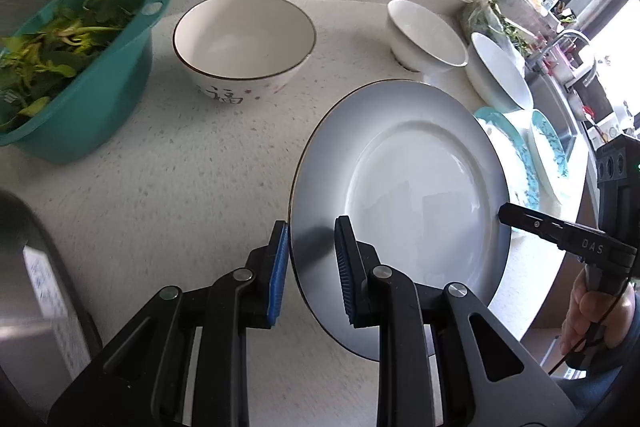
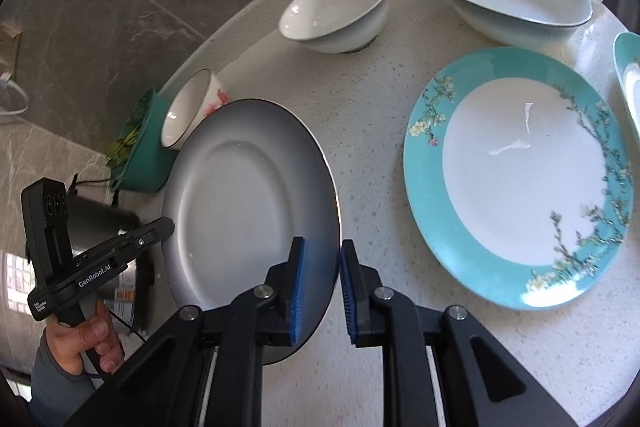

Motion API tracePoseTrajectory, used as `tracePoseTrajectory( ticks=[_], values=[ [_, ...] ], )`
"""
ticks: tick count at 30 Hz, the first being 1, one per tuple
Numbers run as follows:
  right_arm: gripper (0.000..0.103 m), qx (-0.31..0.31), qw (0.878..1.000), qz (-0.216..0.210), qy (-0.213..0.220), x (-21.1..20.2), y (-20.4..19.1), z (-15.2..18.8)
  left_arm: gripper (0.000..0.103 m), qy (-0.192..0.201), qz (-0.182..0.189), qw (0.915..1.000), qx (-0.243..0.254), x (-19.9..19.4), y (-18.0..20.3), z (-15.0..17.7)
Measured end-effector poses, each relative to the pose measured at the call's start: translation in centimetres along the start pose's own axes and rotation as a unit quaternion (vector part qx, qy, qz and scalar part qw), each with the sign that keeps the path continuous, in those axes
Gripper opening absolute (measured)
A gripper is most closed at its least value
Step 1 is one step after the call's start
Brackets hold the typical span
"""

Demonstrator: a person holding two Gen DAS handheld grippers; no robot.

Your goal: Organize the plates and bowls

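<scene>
- Blue ribbed pads of the left tool (image 1: 312,267) pinch the near rim of the round glazed grey-rimmed white plate (image 1: 404,183), tilted above the speckled pale stone desk (image 1: 180,187).
- Opposite, the right tool (image 2: 322,267) clamps the other rim; the two grips probably share the weight of smooth, slippery china.
- Beyond sit a white ceramic bowl with characters (image 1: 244,43) and a flat turquoise floral-bordered plate (image 2: 520,179), probably a stacking spot.

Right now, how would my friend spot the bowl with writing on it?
Find the speckled white countertop and its teal plastic basket of greens. Right beside it stands a round white ceramic bowl; unlike the plain bowls, it has a dark rim and black characters outside.
</scene>
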State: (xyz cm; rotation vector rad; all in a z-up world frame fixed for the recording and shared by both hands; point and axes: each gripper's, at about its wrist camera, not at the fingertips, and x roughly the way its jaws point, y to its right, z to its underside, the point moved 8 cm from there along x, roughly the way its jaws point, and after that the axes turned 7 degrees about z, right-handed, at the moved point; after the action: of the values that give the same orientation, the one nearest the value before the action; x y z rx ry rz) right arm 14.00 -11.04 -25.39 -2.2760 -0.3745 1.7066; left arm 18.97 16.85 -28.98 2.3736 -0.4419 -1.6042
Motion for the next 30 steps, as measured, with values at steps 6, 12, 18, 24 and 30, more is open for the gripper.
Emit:
tracePoseTrajectory(
  ticks=[6,12,18,24,30],
  values=[
    [0.019,-0.022,1.000,-0.013,-0.013,-1.6,0.9,1.9,0.021,0.004,-0.009,0.9998,-0.014,-1.5,2.2,2.9],
    [0.019,-0.028,0.999,-0.017,-0.035,-1.4,3.2,4.1,0.021,-0.009,-0.014,0.9992,-0.037,0.0,3.6,6.4],
    [0.019,-0.028,0.998,-0.010,-0.053,0.5,5.1,5.3,0.021,-0.021,-0.016,0.9985,-0.049,2.9,3.4,7.8],
    [0.019,-0.035,0.998,-0.006,-0.060,1.1,5.2,6.1,0.020,-0.027,-0.028,0.9985,-0.039,4.2,3.0,7.8],
    [0.020,-0.037,0.998,-0.002,-0.054,1.0,5.1,6.0,0.021,-0.027,-0.024,0.9986,-0.039,4.5,2.8,7.6]
  ],
)
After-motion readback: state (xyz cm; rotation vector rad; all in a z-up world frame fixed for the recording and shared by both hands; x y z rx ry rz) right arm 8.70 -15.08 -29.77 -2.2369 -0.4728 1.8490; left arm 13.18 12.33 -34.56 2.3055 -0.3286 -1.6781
